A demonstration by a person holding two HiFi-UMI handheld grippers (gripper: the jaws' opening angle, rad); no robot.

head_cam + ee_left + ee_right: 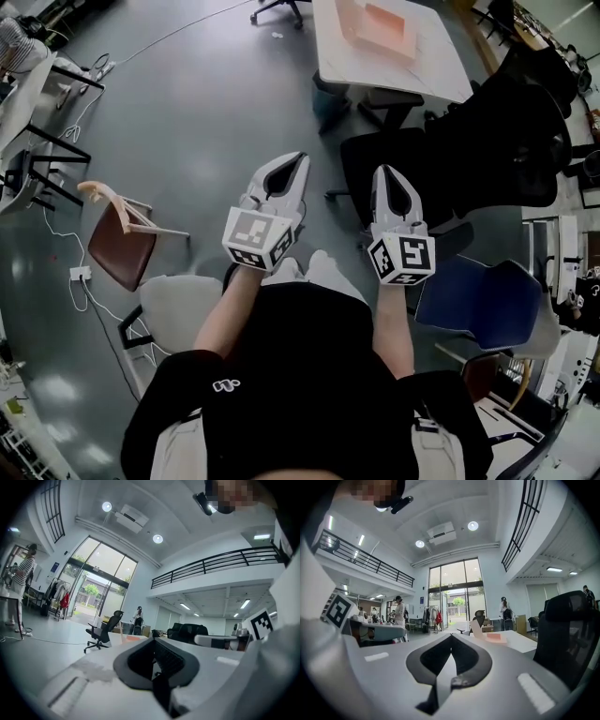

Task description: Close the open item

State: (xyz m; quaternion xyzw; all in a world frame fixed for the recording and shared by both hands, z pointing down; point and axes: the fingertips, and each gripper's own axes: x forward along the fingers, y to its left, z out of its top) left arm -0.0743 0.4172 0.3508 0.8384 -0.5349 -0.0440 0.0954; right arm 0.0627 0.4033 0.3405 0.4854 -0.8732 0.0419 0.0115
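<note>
An open box (pixel 380 28) with a pale orange inside lies on a white table (pixel 431 80) at the top of the head view, its lid standing up. The right gripper view shows the same box (pixel 494 637) far ahead on the tabletop. Both grippers are held level in front of me, well short of the table. My left gripper (pixel 301 157) is shut with nothing in it, and its tips meet in the left gripper view (pixel 153 640). My right gripper (pixel 384 171) is shut and empty too, its jaws closed to a point (pixel 451 636).
A black office chair (pixel 497 141) and a black seat (pixel 394 169) stand between me and the table. A blue chair (pixel 483 302) is at my right, a brown one (pixel 120 248) at my left. Cables (pixel 66 244) run over the grey floor. A person in stripes (pixel 16 588) stands far off.
</note>
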